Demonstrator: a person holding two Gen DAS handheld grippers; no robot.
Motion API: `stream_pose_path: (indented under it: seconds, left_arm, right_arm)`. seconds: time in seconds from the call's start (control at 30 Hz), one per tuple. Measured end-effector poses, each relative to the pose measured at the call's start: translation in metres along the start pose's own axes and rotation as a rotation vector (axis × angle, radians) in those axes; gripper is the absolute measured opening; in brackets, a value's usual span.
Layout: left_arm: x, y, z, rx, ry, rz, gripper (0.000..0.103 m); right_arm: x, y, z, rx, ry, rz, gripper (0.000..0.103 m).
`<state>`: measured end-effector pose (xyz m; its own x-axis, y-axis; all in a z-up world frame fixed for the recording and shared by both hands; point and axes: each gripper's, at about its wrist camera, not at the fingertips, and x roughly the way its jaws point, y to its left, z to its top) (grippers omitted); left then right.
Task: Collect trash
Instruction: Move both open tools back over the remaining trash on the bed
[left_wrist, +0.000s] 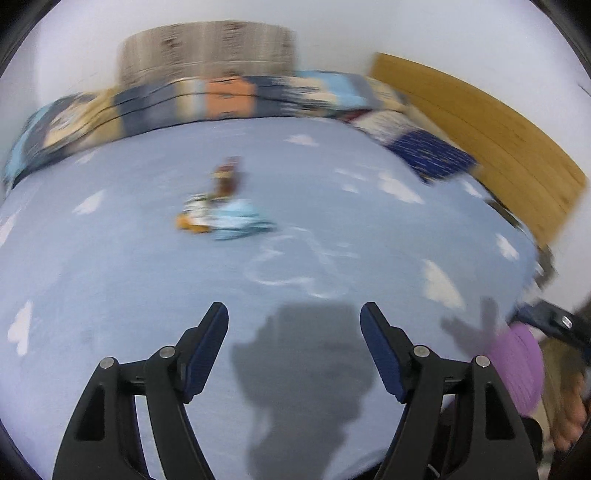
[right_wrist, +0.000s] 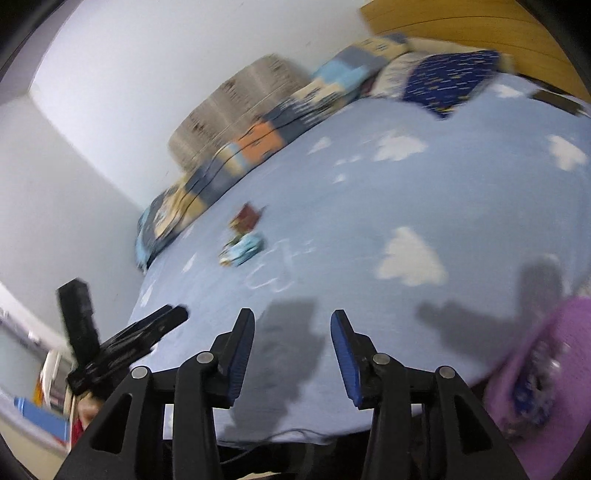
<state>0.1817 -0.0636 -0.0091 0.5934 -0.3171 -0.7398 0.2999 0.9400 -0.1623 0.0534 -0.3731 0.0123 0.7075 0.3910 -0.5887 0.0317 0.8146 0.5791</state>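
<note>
A small pile of trash lies on the light blue bed sheet: a pale blue wrapper (left_wrist: 240, 219), an orange and white wrapper (left_wrist: 194, 218) and a brown-red packet (left_wrist: 226, 181). The pile also shows in the right wrist view (right_wrist: 243, 243). My left gripper (left_wrist: 293, 314) is open and empty above the near part of the bed, well short of the pile. My right gripper (right_wrist: 291, 319) is open and empty, also near the bed's front edge. The left gripper (right_wrist: 122, 343) shows at the lower left of the right wrist view. Both views are blurred.
A patchwork quilt (left_wrist: 229, 99) lies folded along the far side by the wall. A dark blue pillow (left_wrist: 432, 155) sits at the head, by a wooden headboard (left_wrist: 487, 129). A purple object (right_wrist: 546, 369) is at the bed's near right edge.
</note>
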Motion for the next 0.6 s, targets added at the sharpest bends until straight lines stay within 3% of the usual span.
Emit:
stream_pose_path:
  seconds: [0.07, 0.23, 0.43, 0.6]
  left_arm:
    - [0.009, 0.030, 0.004, -0.062, 0.009, 0.061, 0.073]
    - [0.004, 0.084, 0.012, -0.206, -0.003, 0.124, 0.073]
    - [0.003, 0.112, 0.012, -0.265, 0.004, 0.154, 0.073]
    - [0.001, 0.118, 0.013, -0.276, -0.003, 0.179, 0.073]
  right_arm:
    - [0.021, 0.018, 0.006, -0.027, 0.039, 0.029, 0.047]
    - [0.086, 0.060, 0.023, -0.098, 0.122, 0.048, 0.049]
    - [0.186, 0.084, 0.050, -0.087, 0.220, 0.060, 0.049]
    - [0.264, 0.086, 0.067, 0.016, 0.251, 0.065, 0.049]
